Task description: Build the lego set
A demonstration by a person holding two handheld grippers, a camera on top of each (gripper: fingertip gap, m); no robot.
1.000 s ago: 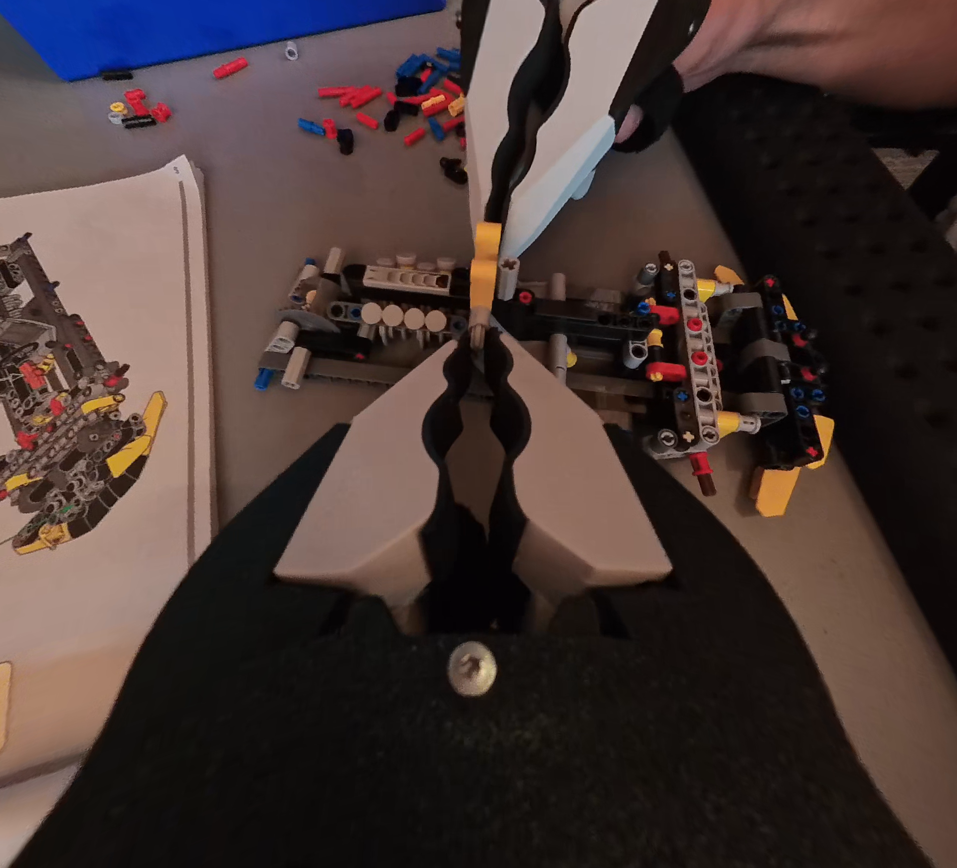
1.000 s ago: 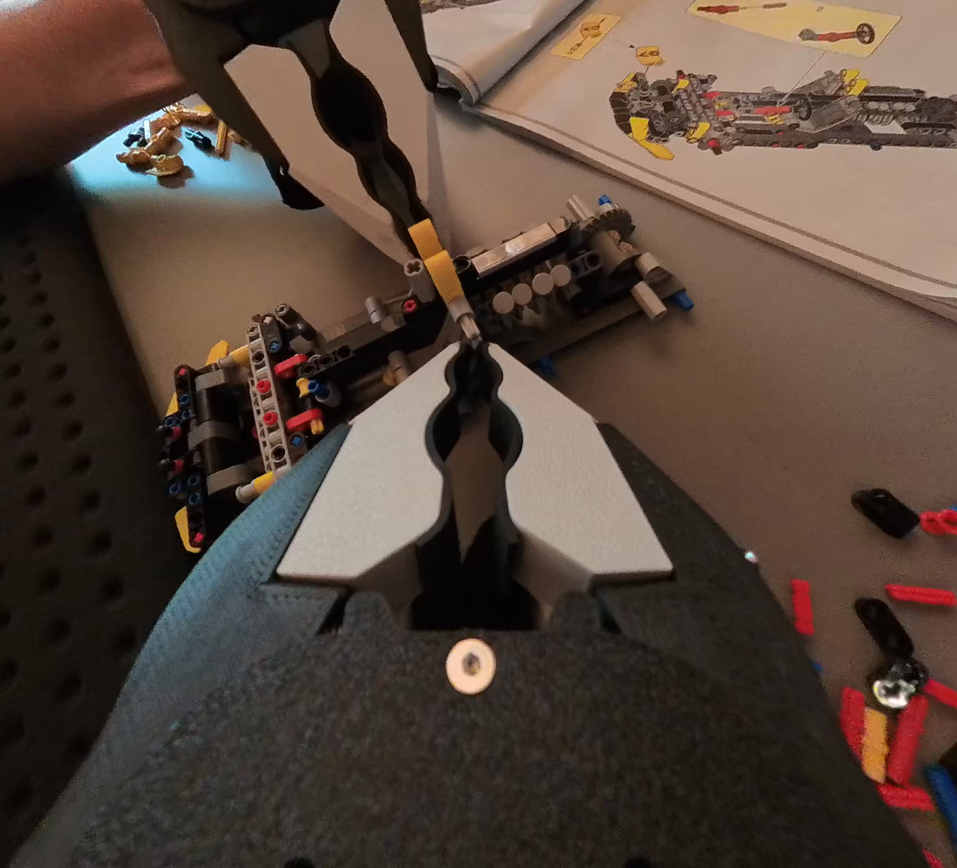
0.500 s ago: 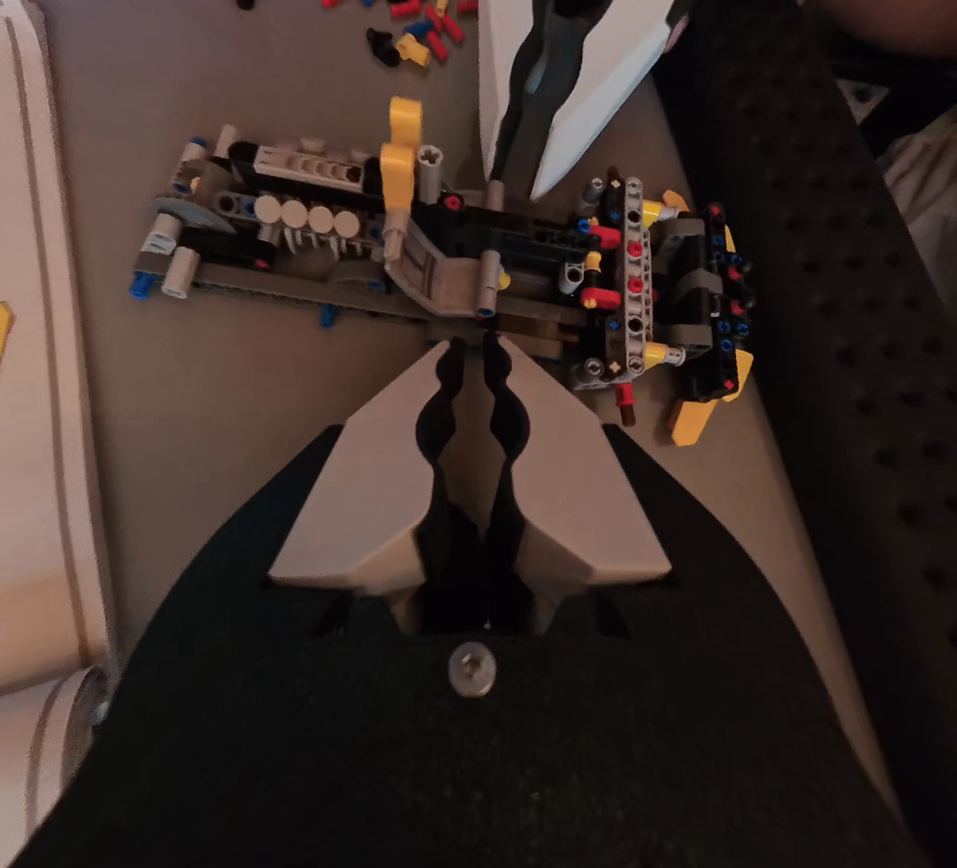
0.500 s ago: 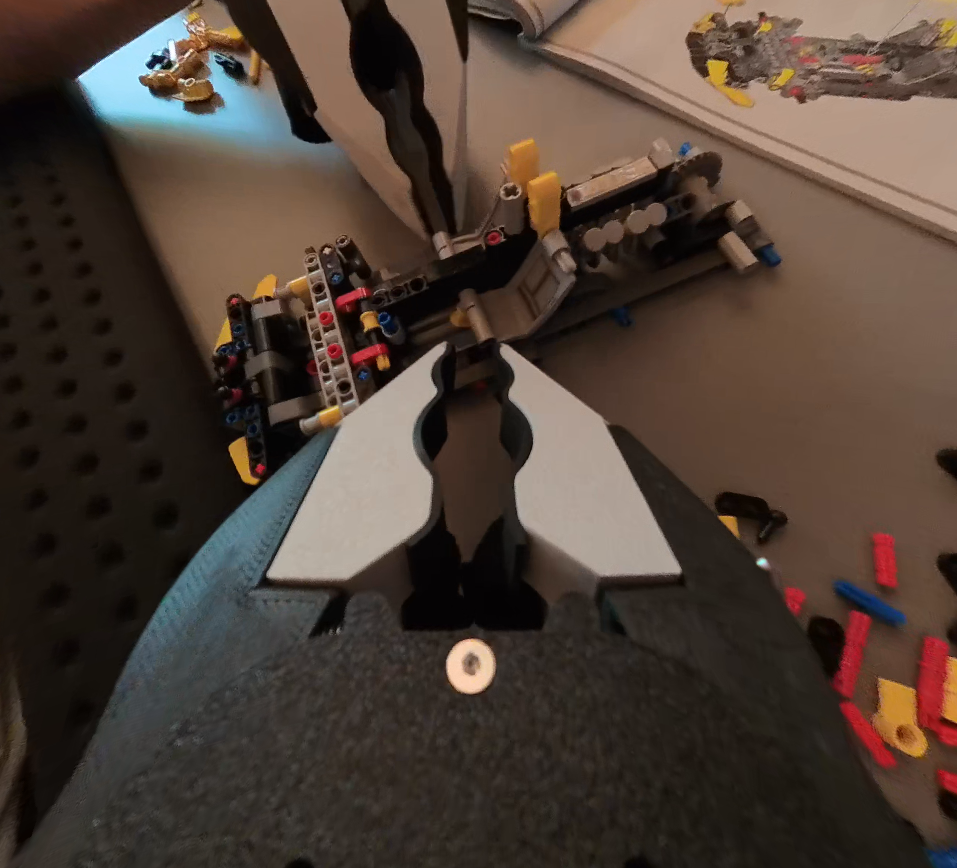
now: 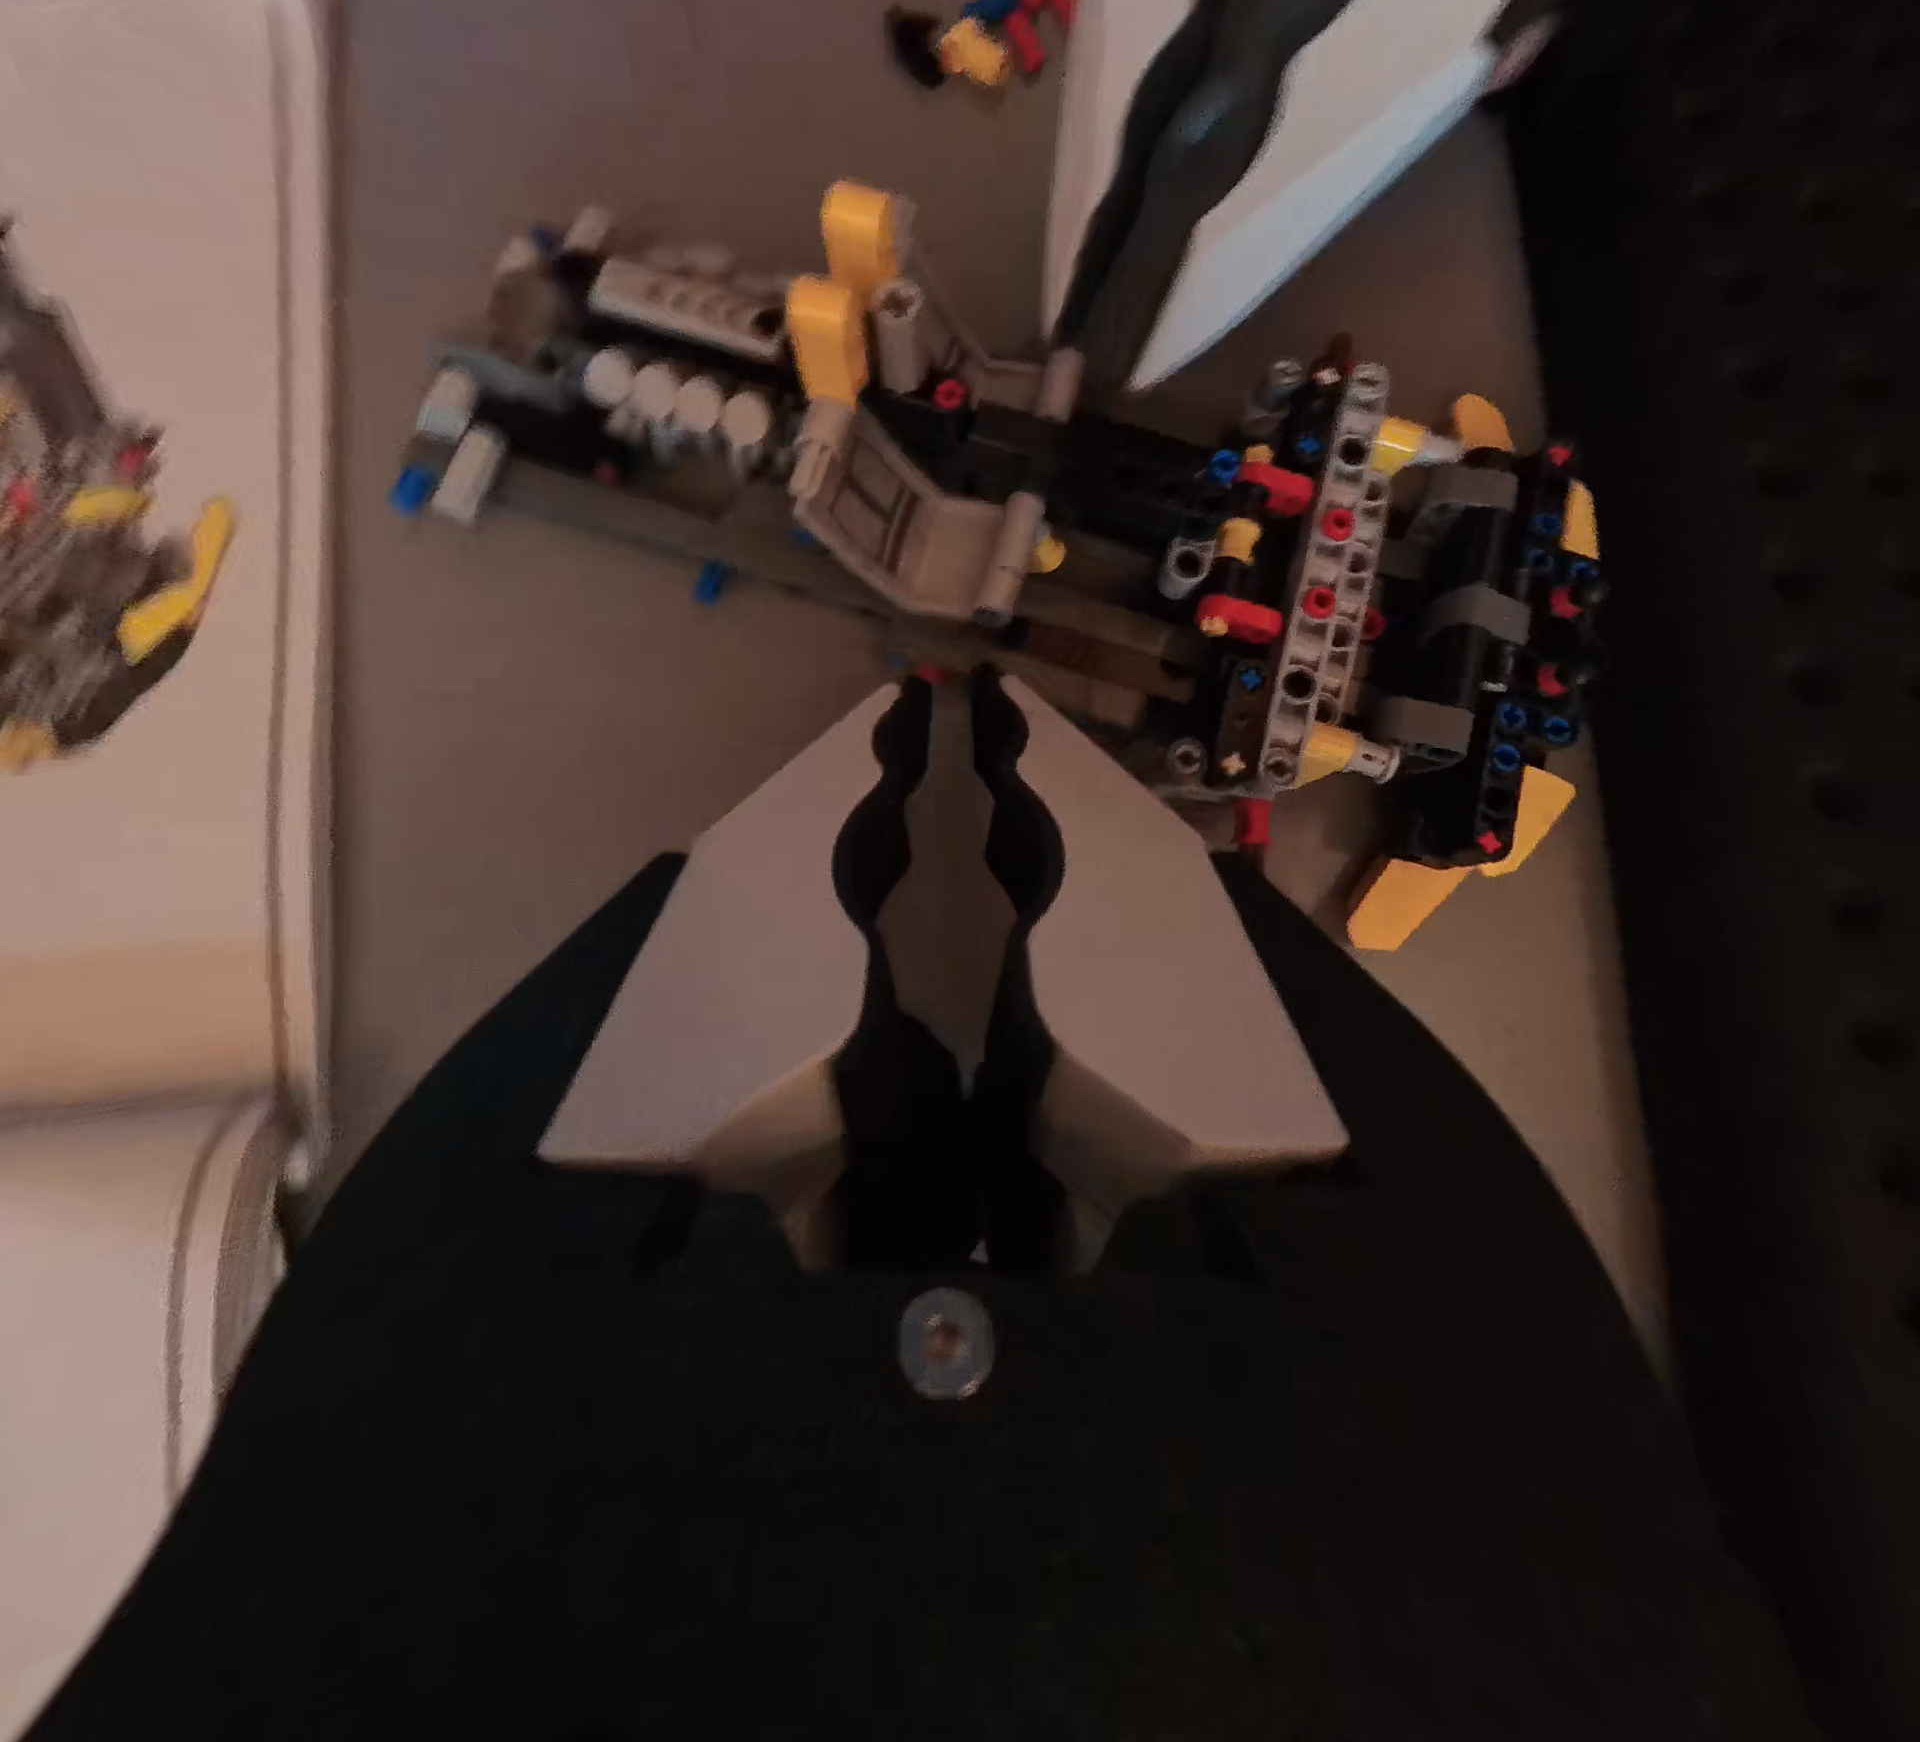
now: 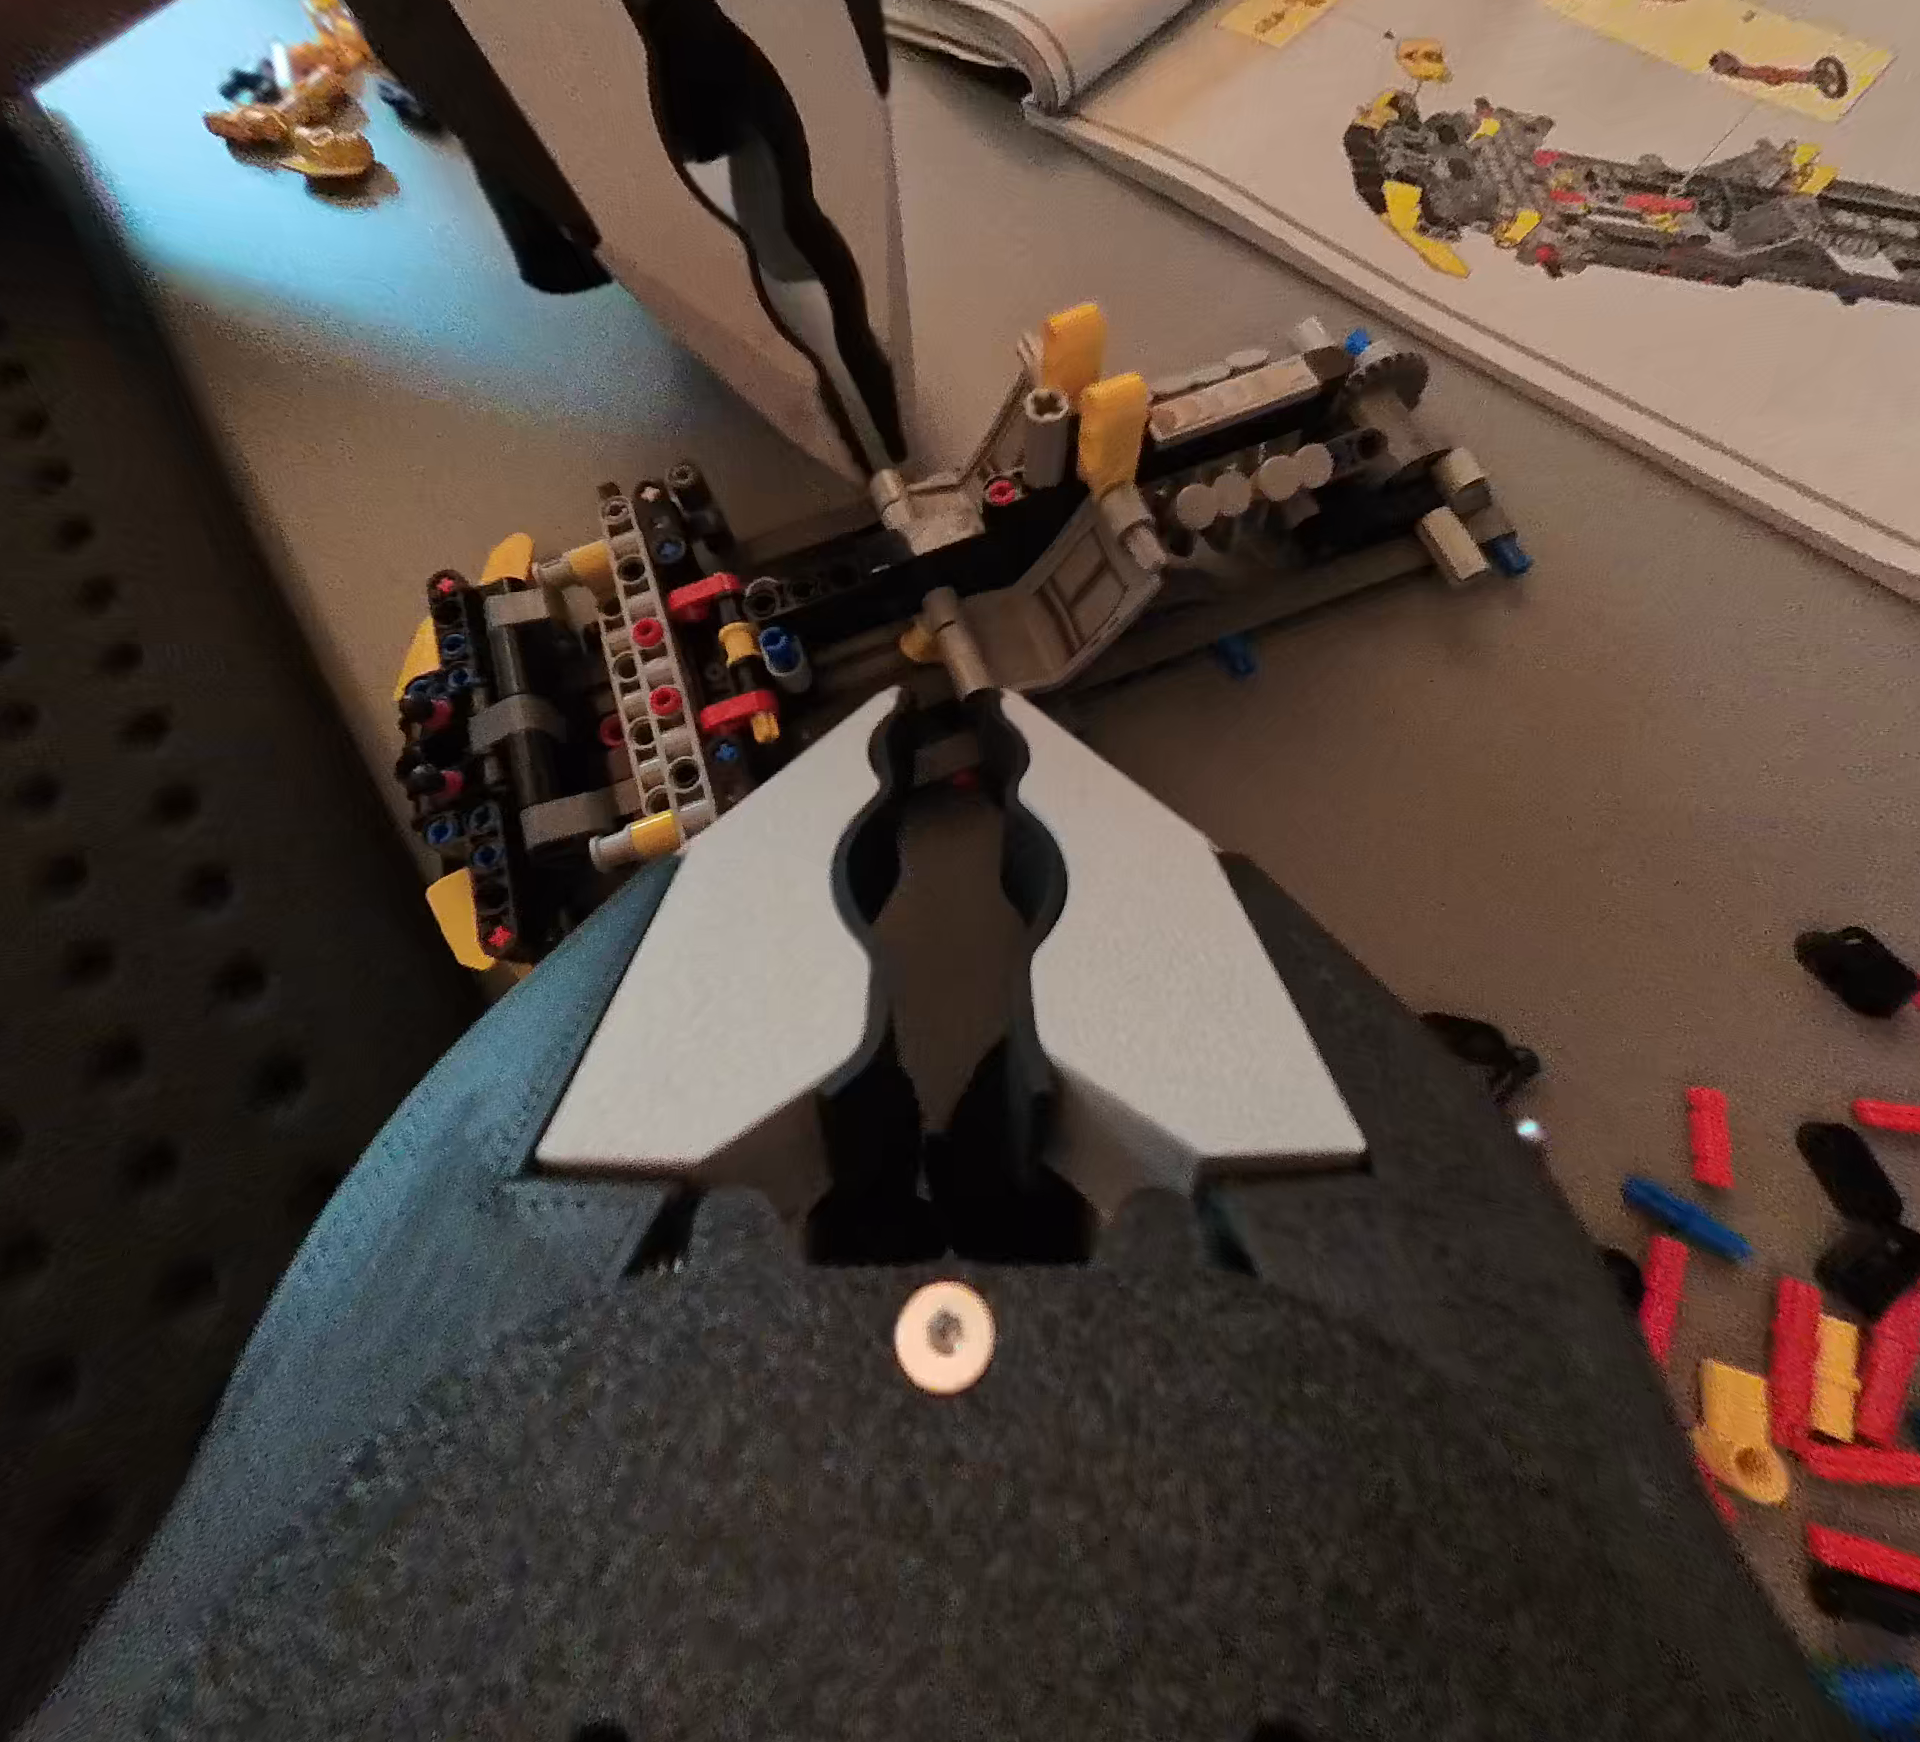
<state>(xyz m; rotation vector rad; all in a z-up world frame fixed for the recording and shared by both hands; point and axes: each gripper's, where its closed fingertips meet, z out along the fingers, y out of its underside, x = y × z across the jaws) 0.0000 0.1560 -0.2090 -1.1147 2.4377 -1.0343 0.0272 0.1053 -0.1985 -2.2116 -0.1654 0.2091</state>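
Left wrist view: the lego model (image 5: 1039, 508) lies on the table (image 5: 582, 757) directly ahead of the left hand-held gripper (image 5: 951, 690), its long axis running crosswise, left to right. This gripper's tips sit at the model's near edge, narrowly parted; whether they pinch anything I cannot tell.

Right wrist view: the right hand-held gripper (image 6: 951, 716) meets the same model from the opposite side, likewise slightly parted, grip unclear. Both look equally near.

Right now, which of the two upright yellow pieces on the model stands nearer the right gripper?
The lower-set yellow piece, next to the grey cross-holed connector; the other yellow piece stands behind it.
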